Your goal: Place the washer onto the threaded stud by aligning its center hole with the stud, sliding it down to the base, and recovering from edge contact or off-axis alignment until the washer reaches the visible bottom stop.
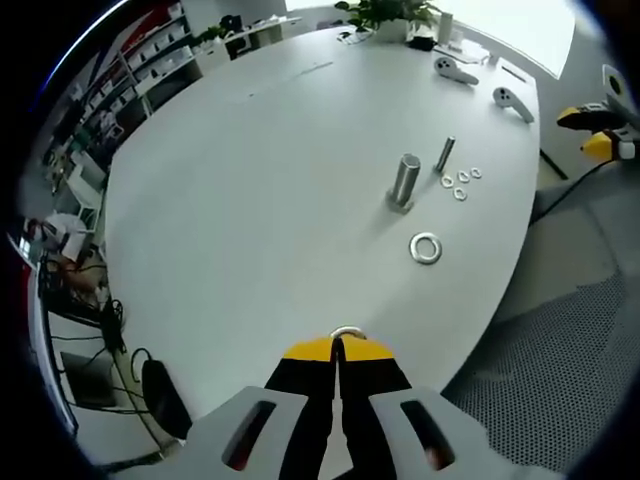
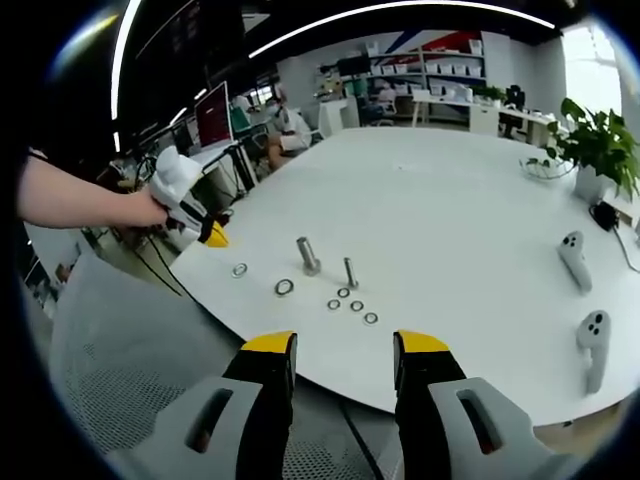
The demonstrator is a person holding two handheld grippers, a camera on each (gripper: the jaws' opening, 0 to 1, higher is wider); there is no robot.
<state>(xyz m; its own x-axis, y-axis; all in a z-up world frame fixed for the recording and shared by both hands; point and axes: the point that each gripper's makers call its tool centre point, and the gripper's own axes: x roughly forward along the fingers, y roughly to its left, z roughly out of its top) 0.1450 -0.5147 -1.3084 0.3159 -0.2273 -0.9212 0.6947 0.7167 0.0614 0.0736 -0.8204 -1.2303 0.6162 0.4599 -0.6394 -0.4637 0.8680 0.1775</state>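
A steel threaded stud (image 1: pixel 405 180) (image 2: pixel 307 255) stands upright on the white table (image 1: pixel 250 200) (image 2: pixel 450 200), with a thinner bolt (image 1: pixel 445 153) (image 2: pixel 350 272) upright beside it. A large washer (image 1: pixel 426 247) (image 2: pixel 285 287) lies flat near the stud. Another washer (image 1: pixel 347 332) (image 2: pixel 240 270) lies near the table edge, peeking out just past my left gripper's (image 1: pixel 338 348) (image 2: pixel 213 237) shut yellow tips; in the right gripper view it lies on the table, apart from them. Several small washers (image 1: pixel 462 181) (image 2: pixel 350 305) lie by the bolt. My right gripper (image 2: pixel 345 350) (image 1: pixel 597 130) is open, off the table's edge.
Two white hand controllers (image 1: pixel 455 70) (image 2: pixel 572 258) lie at the far side of the table, near a potted plant (image 2: pixel 600 150). A grey mesh chair (image 1: pixel 540 350) (image 2: pixel 130 350) stands at the table's edge. Shelves and desks are beyond.
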